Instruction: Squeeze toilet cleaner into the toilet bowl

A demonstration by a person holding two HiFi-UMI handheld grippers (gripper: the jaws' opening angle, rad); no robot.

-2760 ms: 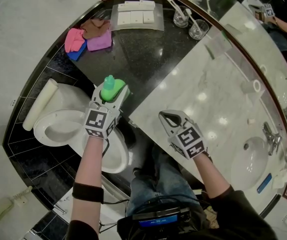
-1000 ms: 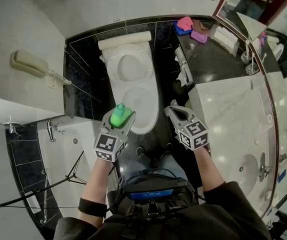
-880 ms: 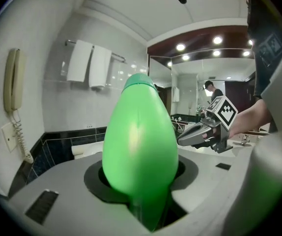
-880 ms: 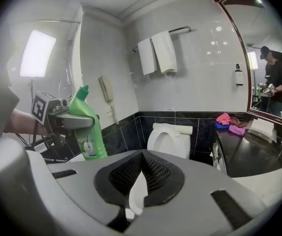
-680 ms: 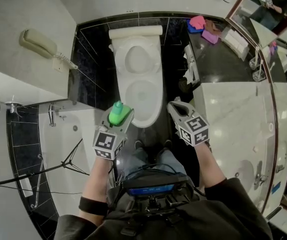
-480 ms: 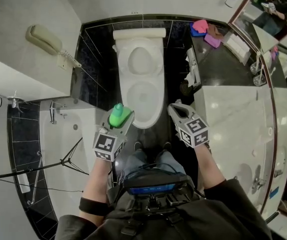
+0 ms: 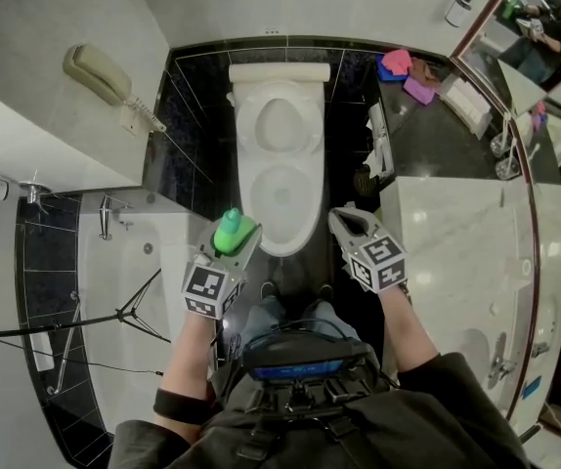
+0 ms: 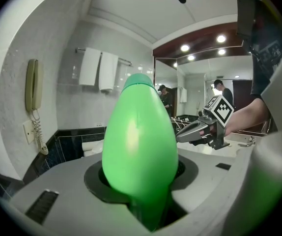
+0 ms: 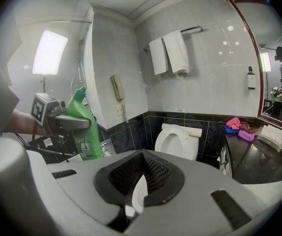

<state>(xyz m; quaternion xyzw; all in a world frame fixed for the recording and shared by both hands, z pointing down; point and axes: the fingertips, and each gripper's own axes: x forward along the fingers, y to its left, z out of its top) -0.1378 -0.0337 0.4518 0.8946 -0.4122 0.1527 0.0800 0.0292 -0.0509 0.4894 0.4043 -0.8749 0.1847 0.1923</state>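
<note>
A green toilet cleaner bottle [image 7: 232, 231] stands upright in my left gripper [image 7: 228, 245], which is shut on it; it fills the left gripper view [image 8: 140, 146] and shows from the side in the right gripper view [image 9: 86, 127]. The white toilet [image 7: 279, 164] lies ahead with lid and seat raised, its bowl [image 7: 282, 195] open between the two grippers; it also shows in the right gripper view [image 9: 178, 140]. My right gripper [image 7: 344, 225] is shut and empty, to the right of the bowl's near rim. It appears in the left gripper view [image 8: 200, 131].
A marble vanity counter [image 7: 456, 252] runs along the right, with folded cloths [image 7: 406, 72] on a dark shelf behind. A wall phone [image 7: 100, 76] hangs at left, above a bathtub [image 7: 129, 291] and a tripod [image 7: 114, 316]. Towels [image 9: 169, 52] hang over the toilet.
The view has swung from the vanity to the toilet, which is now centred ahead. Both grippers stay in front of me, the left still holding the green bottle.
</note>
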